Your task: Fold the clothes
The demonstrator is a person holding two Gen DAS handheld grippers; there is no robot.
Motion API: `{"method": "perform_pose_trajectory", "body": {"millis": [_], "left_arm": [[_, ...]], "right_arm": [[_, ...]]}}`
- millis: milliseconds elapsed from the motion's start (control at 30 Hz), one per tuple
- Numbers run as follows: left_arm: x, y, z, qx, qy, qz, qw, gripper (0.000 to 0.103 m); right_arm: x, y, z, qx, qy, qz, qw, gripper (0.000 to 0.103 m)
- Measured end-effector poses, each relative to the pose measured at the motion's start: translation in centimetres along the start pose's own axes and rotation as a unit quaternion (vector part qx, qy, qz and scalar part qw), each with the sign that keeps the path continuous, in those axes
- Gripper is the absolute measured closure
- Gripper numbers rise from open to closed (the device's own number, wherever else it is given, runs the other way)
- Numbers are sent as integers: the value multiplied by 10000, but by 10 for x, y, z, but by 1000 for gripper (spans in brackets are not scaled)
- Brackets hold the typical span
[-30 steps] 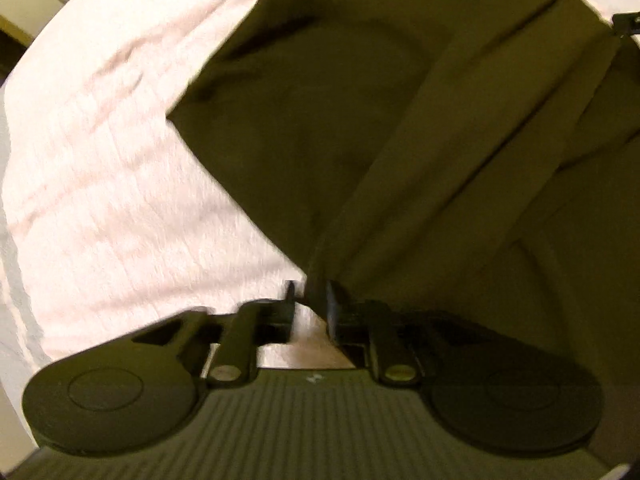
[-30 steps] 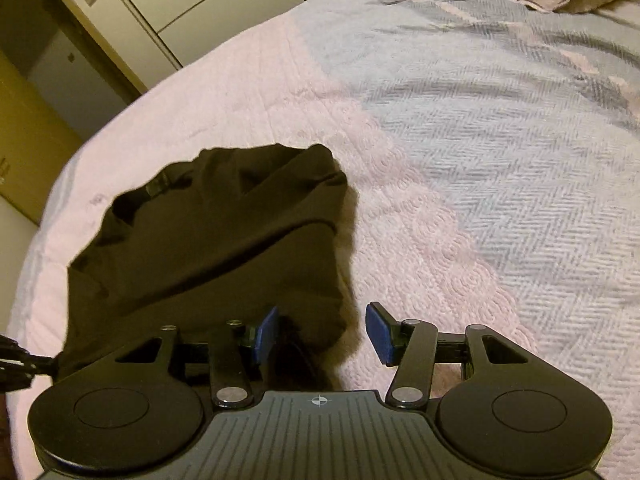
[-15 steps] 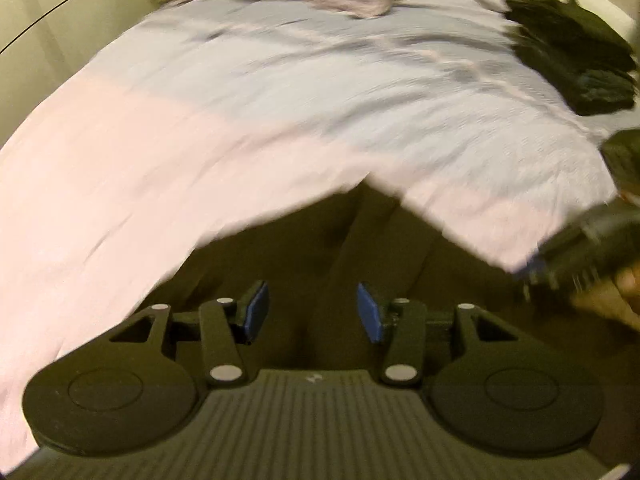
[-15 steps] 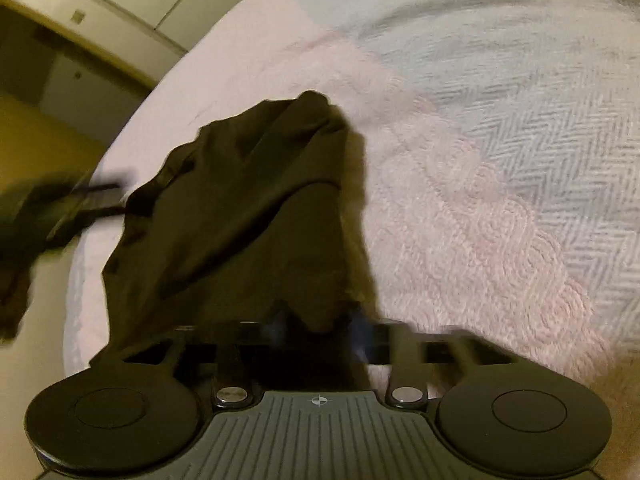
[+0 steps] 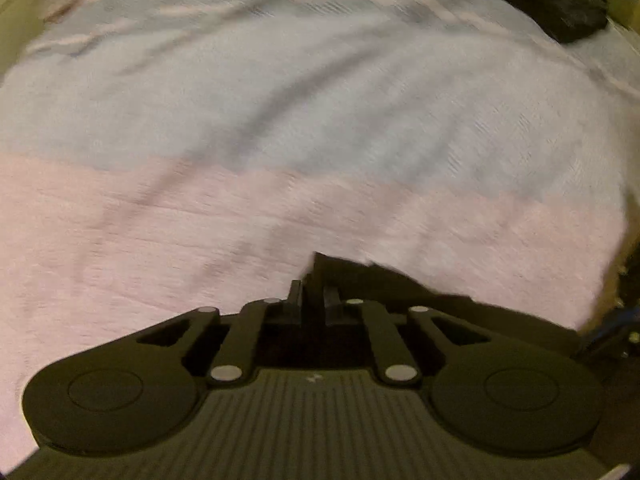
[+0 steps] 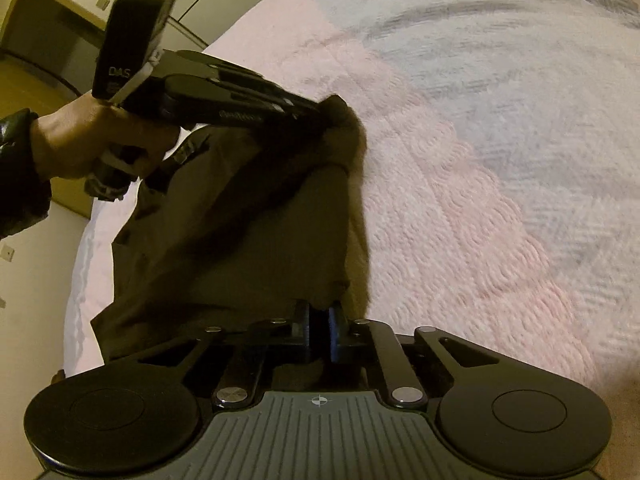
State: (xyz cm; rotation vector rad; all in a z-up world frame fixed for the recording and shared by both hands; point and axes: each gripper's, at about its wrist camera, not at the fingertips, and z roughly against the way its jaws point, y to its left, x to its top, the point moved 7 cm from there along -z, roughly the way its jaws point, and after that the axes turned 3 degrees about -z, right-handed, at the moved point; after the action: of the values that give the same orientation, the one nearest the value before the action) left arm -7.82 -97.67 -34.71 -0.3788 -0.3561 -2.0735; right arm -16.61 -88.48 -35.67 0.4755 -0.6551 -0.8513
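- Your left gripper (image 5: 313,294) is pinched on the dark garment (image 6: 240,232); only this view shows the dark pile (image 5: 560,4) far off.
- Your right gripper (image 6: 319,322) clamps the garment's near edge; its view alone shows your left hand (image 6: 92,144).

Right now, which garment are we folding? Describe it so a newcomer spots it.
Start at the bed, on its pink strip near the edge. The dark brown garment lies there, pinched by both grippers, unlike the black pile by the far corner.
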Motion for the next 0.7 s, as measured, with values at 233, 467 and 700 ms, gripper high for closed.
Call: {"method": "perform_pose_trajectory", "body": {"millis": [233,467,700], "left_arm": [[-5,29,8,48,-227,975,9950,83],[-8,22,29,-287,-423,948,9942,81],[-1,20,3,-118,-123,856,9962,100]], "right_arm": [[-3,-2,11,-45,-144,-82,9999,101],[36,0,15,-61,-836,-191,9963,36],[64,-17,-40,-44,-307,-615,9976,101]]}}
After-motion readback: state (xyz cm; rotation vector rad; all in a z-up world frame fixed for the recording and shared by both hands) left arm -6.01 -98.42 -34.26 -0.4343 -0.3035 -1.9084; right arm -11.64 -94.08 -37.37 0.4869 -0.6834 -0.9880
